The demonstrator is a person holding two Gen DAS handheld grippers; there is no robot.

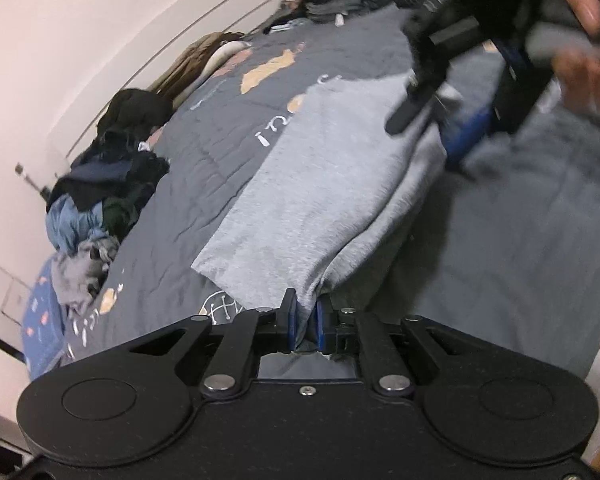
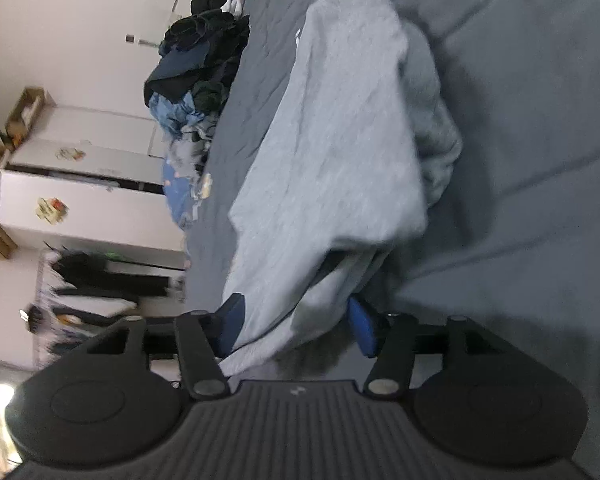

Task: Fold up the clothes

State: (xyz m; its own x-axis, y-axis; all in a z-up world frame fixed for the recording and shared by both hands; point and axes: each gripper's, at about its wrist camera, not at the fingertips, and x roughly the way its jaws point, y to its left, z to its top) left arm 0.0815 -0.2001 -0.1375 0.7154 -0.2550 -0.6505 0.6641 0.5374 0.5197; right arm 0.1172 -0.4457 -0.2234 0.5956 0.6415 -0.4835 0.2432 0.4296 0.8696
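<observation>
Clamped on a bunched edge of a light grey garment (image 1: 300, 200), the left gripper (image 1: 305, 326) has its blue pads drawn close together with cloth pinched between them, likely to anchor that end while the fabric is folded. Across the garment, the right gripper (image 2: 296, 326) has its pads spread wide on either side of the cloth's near edge, gripping nothing; a person's hand (image 1: 588, 36) holds it, blurred, at the top right of the left view. The garment lies lengthwise on a dark grey bedspread (image 1: 520, 240), one layer doubled over another, so a fold appears to be in hand. A heap of other clothes (image 2: 196, 80) sits along the bed's far edge beside the wall (image 1: 40, 60).
</observation>
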